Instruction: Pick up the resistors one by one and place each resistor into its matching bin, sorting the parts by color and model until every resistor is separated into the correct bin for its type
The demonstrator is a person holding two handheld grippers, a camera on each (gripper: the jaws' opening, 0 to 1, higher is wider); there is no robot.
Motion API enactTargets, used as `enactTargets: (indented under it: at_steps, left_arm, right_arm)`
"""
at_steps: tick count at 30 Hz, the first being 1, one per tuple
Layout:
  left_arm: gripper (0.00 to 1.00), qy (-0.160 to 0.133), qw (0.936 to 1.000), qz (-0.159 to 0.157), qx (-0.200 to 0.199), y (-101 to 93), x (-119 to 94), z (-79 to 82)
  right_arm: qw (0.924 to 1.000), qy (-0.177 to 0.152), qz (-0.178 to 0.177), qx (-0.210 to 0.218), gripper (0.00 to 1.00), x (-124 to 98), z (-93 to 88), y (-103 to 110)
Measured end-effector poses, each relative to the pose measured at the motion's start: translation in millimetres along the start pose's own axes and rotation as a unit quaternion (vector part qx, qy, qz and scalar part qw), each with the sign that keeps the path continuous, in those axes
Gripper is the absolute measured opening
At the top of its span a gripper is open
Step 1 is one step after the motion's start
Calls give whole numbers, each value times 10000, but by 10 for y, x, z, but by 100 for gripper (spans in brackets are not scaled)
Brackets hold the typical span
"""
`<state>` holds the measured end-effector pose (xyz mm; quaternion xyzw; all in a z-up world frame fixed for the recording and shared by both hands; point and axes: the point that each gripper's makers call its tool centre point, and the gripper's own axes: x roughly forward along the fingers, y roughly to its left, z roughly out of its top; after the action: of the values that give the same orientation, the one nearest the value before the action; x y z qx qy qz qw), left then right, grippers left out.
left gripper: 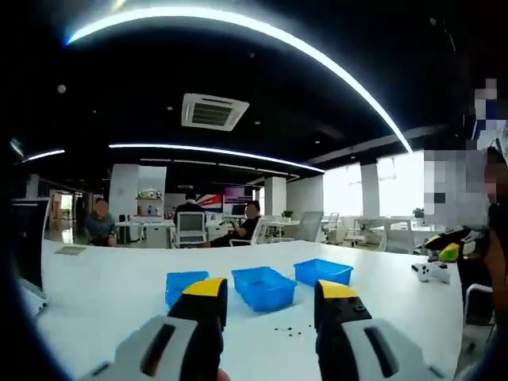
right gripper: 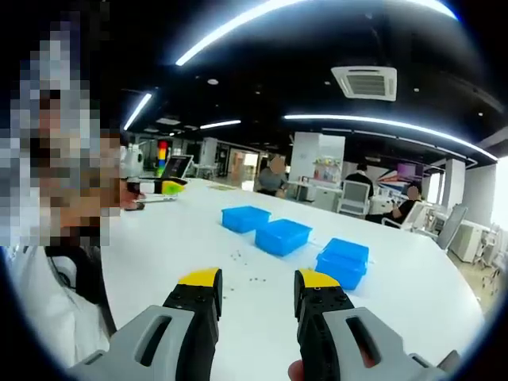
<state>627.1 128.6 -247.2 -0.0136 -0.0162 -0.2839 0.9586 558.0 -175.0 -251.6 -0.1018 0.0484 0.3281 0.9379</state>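
Observation:
Three blue bins stand in a row on the white table [left gripper: 103,294]: left bin [left gripper: 182,283], middle bin [left gripper: 264,288], right bin [left gripper: 323,271]. Tiny dark resistors [left gripper: 287,331] lie scattered in front of them. My left gripper [left gripper: 270,300] hovers short of the resistors, open, with nothing between its yellow-tipped jaws. In the right gripper view the bins [right gripper: 245,218] [right gripper: 283,236] [right gripper: 343,260] run away diagonally, and the resistors [right gripper: 238,255] are strewn just ahead of my right gripper [right gripper: 258,287], which is open and holds nothing.
A yellow-green and black object [left gripper: 448,252] and a white controller-like thing [left gripper: 432,272] lie near the table's right edge. The yellow-green object [right gripper: 169,187] also appears far left, by a person's shoulder [right gripper: 48,302]. Seated people and office chairs [left gripper: 190,228] are beyond the table.

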Motion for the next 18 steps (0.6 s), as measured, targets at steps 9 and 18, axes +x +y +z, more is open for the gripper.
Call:
enactTargets:
  at_steps: [9, 18]
  left_arm:
    - [48, -81, 9995, 165, -258, 30, -456, -208]
    - [49, 248, 9994, 119, -231, -4, -487, -277]
  right_arm:
    - [10000, 29, 25, -6, 38, 15, -15, 35]
    - [10000, 48, 51, -9, 38, 34, -27, 54]
